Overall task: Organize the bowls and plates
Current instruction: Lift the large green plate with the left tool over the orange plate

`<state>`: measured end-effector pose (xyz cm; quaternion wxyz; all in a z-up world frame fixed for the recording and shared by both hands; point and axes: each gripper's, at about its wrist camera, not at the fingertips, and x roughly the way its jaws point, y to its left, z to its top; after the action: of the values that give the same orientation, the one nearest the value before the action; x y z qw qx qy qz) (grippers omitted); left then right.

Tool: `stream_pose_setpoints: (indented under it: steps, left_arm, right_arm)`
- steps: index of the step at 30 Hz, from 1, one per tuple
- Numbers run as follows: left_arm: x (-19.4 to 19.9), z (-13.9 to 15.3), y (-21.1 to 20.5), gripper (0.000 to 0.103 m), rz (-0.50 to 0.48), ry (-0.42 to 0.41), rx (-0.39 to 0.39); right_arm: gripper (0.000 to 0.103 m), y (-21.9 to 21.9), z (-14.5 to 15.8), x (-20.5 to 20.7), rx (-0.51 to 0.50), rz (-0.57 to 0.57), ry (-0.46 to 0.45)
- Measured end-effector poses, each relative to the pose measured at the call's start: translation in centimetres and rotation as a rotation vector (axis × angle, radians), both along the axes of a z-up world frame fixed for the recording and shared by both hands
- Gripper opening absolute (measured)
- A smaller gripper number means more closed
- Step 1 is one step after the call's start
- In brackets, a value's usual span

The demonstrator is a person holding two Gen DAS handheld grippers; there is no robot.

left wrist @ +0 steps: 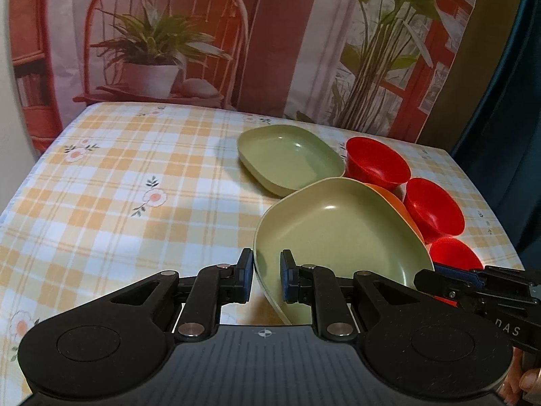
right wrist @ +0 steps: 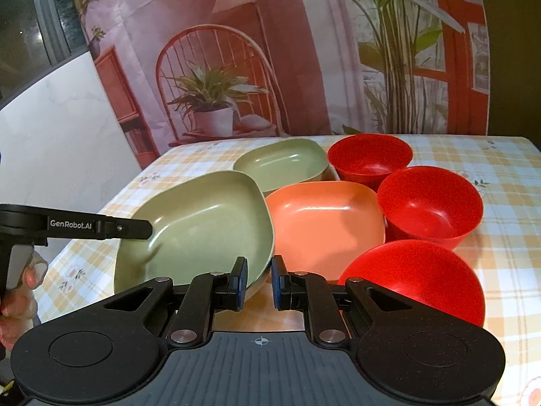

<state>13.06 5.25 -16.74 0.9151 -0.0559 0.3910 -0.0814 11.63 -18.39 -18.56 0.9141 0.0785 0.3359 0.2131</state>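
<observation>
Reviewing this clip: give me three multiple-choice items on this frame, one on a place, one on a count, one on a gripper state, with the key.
1. Where is the orange plate?
A. between the near green plate and the red bowls
B. inside a red bowl
C. at the far left table edge

2. How many red bowls are there?
A. two
B. three
C. five

3. How does the left gripper stand?
A. wide open over bare cloth
B. jaws on either side of the near green plate's rim
C. shut on a red bowl

Key: 1 A, the right wrist view shows it there. 2 B, far, middle, near. 3 B, the rim sits between its pads.
</observation>
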Motion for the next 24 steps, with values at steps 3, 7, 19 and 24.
stream_pose_setpoints:
  steps: [3, 7, 19, 24]
  left_arm:
    - [1.1, 0.3, -0.1, 0.017, -0.02, 0.0, 0.0]
    - [2.8, 0.6, -0.4, 0.017, -0.046, 0.007, -0.002]
    - [7.8, -0.9, -2.4, 0.017, -0.128, 0.059, 0.048]
    - [9.1, -1.3, -3.2, 0.017, -0.147, 0.078, 0.045]
  right_arm:
    - [0.014, -0.1, 0.3, 0.6, -0.006, 0.008, 0.004]
    - [0.014, -0.1, 0.3, 1.6, -0.011, 0.007, 0.028]
    - [0.014, -0.7, -1.3, 4.1, -0.014, -0.031, 0.122]
    - [0.015, -1.4, -1.5, 4.6, -0.005, -0.048, 0.144]
